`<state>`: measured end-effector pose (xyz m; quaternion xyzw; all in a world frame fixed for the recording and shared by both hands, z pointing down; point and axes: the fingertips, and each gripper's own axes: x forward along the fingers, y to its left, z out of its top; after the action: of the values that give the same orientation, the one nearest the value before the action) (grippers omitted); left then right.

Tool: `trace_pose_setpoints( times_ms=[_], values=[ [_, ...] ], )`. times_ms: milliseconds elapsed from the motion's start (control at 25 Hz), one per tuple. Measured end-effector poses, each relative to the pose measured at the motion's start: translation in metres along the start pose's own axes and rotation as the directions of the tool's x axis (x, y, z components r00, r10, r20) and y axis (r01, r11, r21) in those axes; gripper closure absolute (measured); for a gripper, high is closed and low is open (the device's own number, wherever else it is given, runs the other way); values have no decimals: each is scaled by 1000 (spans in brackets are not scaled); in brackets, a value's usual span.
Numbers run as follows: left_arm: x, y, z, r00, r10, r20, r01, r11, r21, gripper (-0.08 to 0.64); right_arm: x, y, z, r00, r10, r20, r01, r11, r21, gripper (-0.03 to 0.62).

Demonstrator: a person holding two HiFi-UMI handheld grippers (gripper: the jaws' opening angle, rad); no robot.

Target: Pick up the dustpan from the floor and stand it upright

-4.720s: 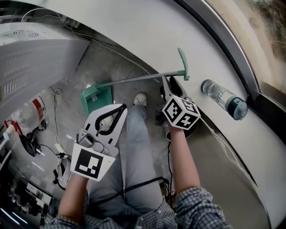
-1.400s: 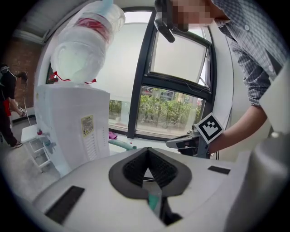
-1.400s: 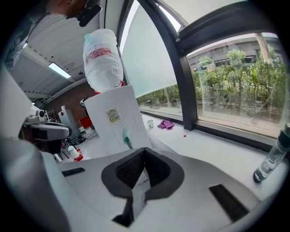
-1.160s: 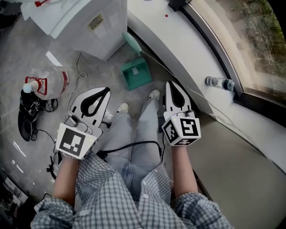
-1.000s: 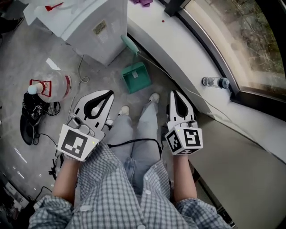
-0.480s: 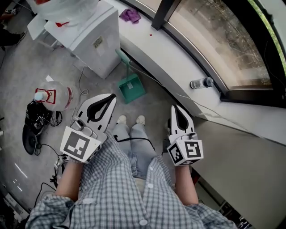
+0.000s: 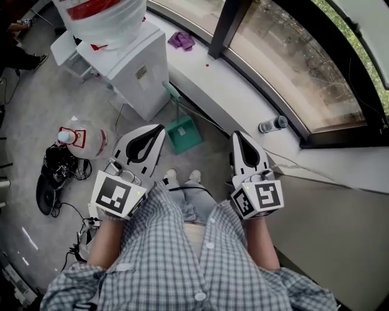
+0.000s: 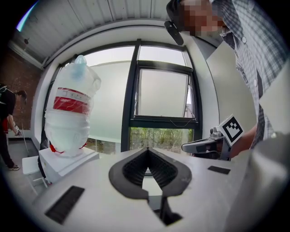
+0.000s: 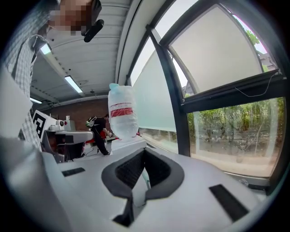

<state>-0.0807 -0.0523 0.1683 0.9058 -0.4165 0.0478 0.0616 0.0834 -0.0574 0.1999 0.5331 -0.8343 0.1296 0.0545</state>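
Two grippers hover empty, jaws pressed together: left gripper [image 7: 159,128] at nine o'clock of the upright green dustpan [image 7: 184,135], right gripper [image 7: 237,134] at three o'clock.

Mostly hard plastic over a smooth grey floor, with a little cloth.

The dustpan [image 7: 184,135], just right of the water dispenser [image 7: 137,76], looks like matt green plastic. The dispenser's casing is smooth and white with a faint gloss, and the jug [image 7: 100,18] on top of it is cloudy, translucent plastic. The floor [image 7: 36,103] left of the dispenser is smooth grey with a dull sheen. The sill [image 7: 243,103] to the dispenser's right is plain matt white and carries a clear plastic bottle [image 7: 271,124] and a crumpled purple cloth [image 7: 181,41]. The shirt [image 7: 182,255] is woven checked fabric. The left gripper [image 7: 159,127] and right gripper [image 7: 238,135] have matt white plastic shells, and their black ribbed pads [image 8: 135,168] look rubbery.
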Motion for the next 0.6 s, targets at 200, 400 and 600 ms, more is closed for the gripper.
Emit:
trace_pose_setpoints(
  times_ms=[200,400,600],
  values=[
    [-3,6,4,999,30,9,-30,999,13,553,6,7,13,999,30,31,-30,1000,-4,588],
    [-3,10,5,999,47,16,-47,999,20,554,-1,8,11,999,18,33,-18,1000,-5,588],
    [-1,9,4,999,40,20,-40,999,-2,552,-9,3,7,1000,1,18,-1,1000,-2,588]
  ],
)
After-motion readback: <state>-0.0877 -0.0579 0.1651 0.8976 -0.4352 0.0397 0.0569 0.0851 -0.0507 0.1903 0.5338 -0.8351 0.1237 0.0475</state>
